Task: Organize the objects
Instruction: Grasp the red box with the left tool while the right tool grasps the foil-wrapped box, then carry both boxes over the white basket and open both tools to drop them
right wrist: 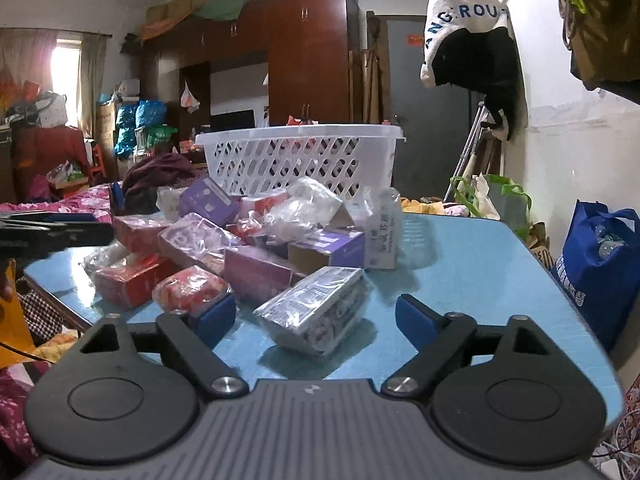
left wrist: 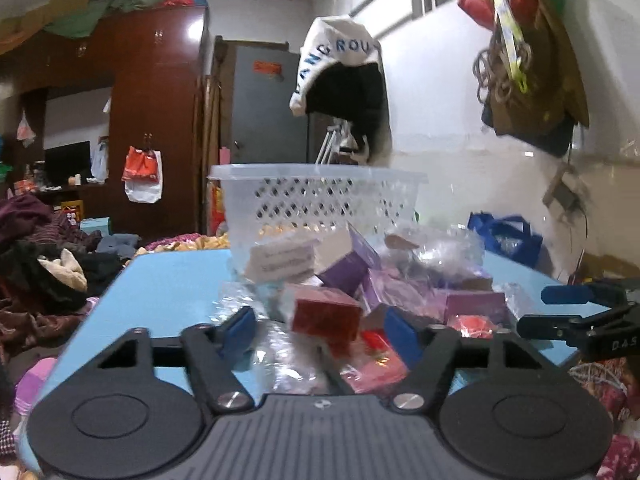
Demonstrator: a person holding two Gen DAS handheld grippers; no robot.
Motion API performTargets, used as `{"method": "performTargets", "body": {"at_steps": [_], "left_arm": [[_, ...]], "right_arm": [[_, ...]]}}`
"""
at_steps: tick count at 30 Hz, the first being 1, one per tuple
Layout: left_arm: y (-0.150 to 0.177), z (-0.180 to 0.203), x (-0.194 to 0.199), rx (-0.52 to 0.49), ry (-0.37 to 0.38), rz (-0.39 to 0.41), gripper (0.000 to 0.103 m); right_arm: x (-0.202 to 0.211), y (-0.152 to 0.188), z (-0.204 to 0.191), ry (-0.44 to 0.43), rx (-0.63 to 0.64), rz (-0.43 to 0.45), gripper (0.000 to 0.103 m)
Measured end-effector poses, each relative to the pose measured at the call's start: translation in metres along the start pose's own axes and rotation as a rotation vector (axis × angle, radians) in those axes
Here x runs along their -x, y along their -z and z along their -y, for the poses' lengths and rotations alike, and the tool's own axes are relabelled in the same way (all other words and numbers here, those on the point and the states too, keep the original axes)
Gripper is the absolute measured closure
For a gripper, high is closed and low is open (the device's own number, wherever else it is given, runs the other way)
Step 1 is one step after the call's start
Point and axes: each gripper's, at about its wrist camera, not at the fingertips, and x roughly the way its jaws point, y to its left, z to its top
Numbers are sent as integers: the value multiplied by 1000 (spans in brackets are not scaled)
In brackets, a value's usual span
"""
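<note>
Both the left gripper [left wrist: 320,326] and right gripper [right wrist: 316,316] are hovering spread apart, gripping nothing, the boxes [right wrist: 256,272] still piled mid-frame before the basket [right wrist: 300,156].

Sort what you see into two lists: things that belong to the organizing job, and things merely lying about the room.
Part of the job:
- white basket
- pile of wrapped boxes
- silver-wrapped pack
- left tongs, open
- right tongs, open

Just lying about:
- blue bag
- hanging cap
- clothes heap
</note>
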Motion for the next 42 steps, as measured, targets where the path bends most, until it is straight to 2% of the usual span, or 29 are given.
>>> {"method": "performTargets", "body": {"at_steps": [5,7,9,10,17,25,29,34,38,40,42], "left_arm": [[3,9,-16,-37,-31,-6,44],[3,9,-18,-35,-43,-6,50],[3,5,-17,-32,-42,-4,53],[3,4,-16,-35,-41,0,53],[2,2,-5,-62,-57,64,54],[-13,-9,8,-33,-66,150,54],[-44,-12,7,-19,-61,200,54],[-103,-16,-19,14,-18,228,54],[-148,-16,-71,5,-15,169,54],[-158,-20,-100,31,-14,108,54],[-163,-26,-127,52,-19,47,54]], "right_arm": [[-10,3,-2,13,8,-25,21],[-11,5,0,10,1,-34,28],[-12,6,1,12,9,-43,36],[-11,7,1,14,10,-38,38],[-1,5,4,50,26,-6,39],[7,-10,21,75,-10,46,40],[4,-37,24,61,-2,90,40],[-27,-97,14,30,52,146,40],[-73,-147,2,33,127,179,40],[-105,-165,-1,59,151,142,40],[-136,-176,1,48,140,84,40]]}}
